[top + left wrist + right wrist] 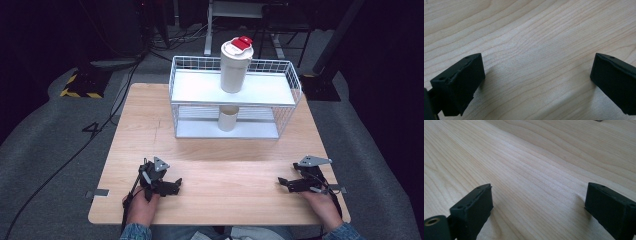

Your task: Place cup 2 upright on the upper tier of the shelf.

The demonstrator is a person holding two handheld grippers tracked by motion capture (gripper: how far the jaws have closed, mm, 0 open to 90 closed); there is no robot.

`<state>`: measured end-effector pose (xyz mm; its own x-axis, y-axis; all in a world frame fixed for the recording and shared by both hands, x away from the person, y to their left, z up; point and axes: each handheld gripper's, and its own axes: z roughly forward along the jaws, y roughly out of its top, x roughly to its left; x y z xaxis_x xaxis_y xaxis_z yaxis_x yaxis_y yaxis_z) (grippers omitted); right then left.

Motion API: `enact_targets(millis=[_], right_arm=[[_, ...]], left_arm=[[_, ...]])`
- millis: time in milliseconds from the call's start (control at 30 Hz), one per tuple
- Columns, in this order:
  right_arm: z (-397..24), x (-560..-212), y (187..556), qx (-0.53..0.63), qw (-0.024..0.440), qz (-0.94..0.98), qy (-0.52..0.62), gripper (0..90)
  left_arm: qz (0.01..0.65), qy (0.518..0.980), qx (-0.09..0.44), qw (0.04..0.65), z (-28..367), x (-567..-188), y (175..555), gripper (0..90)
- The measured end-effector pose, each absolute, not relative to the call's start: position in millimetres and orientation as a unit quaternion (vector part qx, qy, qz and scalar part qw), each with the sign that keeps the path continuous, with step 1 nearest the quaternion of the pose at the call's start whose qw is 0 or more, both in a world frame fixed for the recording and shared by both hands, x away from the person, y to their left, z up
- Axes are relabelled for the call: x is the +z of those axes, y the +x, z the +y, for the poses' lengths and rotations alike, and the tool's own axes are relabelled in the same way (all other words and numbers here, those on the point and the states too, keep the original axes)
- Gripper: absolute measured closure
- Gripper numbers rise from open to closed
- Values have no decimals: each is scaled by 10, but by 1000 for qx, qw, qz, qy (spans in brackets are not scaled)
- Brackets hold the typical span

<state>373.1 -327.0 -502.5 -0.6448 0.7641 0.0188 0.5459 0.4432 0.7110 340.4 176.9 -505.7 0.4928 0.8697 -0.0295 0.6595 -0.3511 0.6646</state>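
- Both pairs of jaws stand wide apart and hold nothing; in each gripper view I see only bare wood grain between the two black pads.
- My left gripper (pixel 176 185) rests on the light wooden table (pixel 220 170) at about 7 o'clock, and my right gripper (pixel 282 183) at about 5 o'clock, both pointing inward.
- The tall white plastic tumbler with a red flip lid (pixel 236 65) stands upright on the top shelf of the white wire rack (pixel 185 87) at 12 o'clock, well apart from both grippers.
- A shorter white cylindrical cup (pixel 228 119) stands on the lower shelf, directly under it.
- I judge that no step is begun: this is a ready position. The next move calls for a long reach forward, and clearing the wire rim before closing on the tumbler.
- The table is flat and uncluttered; around it are grey carpet, loose black cables and a dark room.
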Motion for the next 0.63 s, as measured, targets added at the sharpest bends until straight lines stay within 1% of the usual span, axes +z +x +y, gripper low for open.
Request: enact_targets(millis=[100,267,367,633], right_arm=[[-3250,-5037,3727,348,167,836,390,68],[-3248,-5053,3725,350,174,828,403,51],[-3248,-5058,3735,341,179,822,419,0],[-3256,-5060,3707,337,184,813,437,1]], left_arm=[[475,805,166,315,1769,-5058,3409,0],[472,806,165,316,1780,-5059,3425,0],[468,809,164,316,1793,-5059,3435,0],[465,811,163,316,1849,-5058,3461,0]])
